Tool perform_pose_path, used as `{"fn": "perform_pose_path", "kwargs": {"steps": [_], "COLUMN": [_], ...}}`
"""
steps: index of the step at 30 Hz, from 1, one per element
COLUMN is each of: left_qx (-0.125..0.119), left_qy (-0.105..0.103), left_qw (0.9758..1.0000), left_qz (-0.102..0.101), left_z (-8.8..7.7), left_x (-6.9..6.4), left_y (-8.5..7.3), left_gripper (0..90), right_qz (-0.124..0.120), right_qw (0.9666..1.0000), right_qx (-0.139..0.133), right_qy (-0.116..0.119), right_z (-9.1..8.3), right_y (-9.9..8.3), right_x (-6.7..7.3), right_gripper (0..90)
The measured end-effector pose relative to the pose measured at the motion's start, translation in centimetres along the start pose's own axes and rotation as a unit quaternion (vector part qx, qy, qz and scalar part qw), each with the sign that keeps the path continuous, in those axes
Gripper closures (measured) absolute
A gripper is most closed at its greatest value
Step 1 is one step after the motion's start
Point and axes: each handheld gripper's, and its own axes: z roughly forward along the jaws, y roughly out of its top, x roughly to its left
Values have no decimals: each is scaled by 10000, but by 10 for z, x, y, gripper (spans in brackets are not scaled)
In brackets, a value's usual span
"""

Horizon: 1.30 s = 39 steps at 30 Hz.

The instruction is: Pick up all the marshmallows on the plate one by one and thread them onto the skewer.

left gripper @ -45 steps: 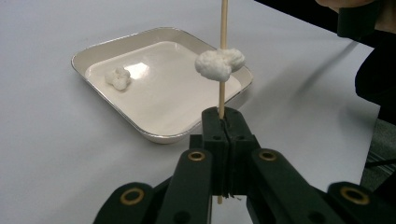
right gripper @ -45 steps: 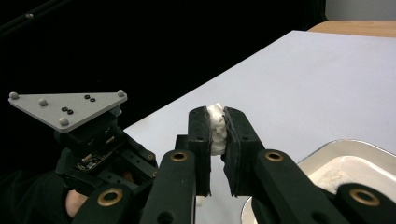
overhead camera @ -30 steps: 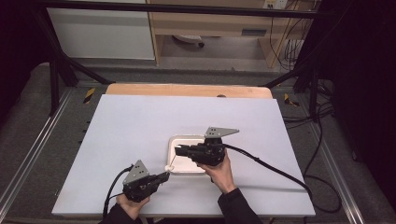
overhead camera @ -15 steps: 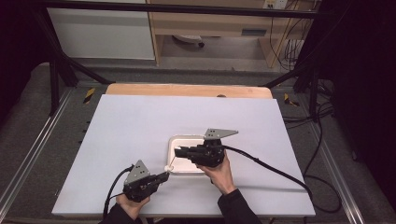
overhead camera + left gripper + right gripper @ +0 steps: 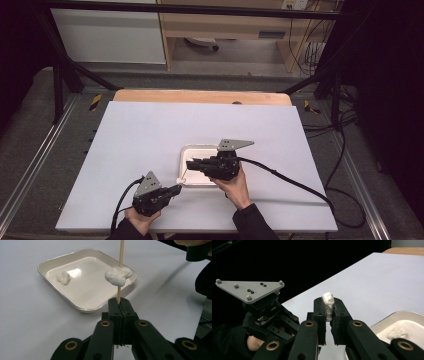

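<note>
L tool (image 5: 119,305) pinching thin wooden skewer (image 5: 121,255) | R tool (image 5: 329,305) pinching soft white marshmallow lump (image 5: 328,300) | I judge it squashy, grip lightly

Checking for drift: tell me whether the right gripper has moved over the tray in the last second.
No. In the high view the right gripper sits at the same spot over the white tray, by its left edge.
</note>
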Motion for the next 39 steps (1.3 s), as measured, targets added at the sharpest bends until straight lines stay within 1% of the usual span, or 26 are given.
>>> {"fn": "perform_pose_path", "kwargs": {"steps": [7,15,19,23,25,39], "left_qx": [82,84,119,101,93,148], "left_qy": [27,68,45,66,63,48], "left_qw": [10000,9999,9999,9999,9999,9999], "left_qz": [17,49,62,53,54,67], "left_z": [1,1,2,1,1,2], "left_x": [0,0,0,0,0,0], "left_y": [0,0,0,0,0,1], "left_gripper": [890,890,890,890,891,890], "right_qz": [4,11,23,29,22,55], "right_qw": [10000,10000,10000,10000,9999,9999], "right_qx": [46,54,68,52,92,59], "right_qy": [5,28,32,64,51,117], "right_z": [1,2,2,3,3,5], "right_y": [-2,-3,-4,-5,-5,-8], "right_x": [-1,-1,-1,-1,-1,0], "right_gripper": [840,843,844,845,846,850]}}
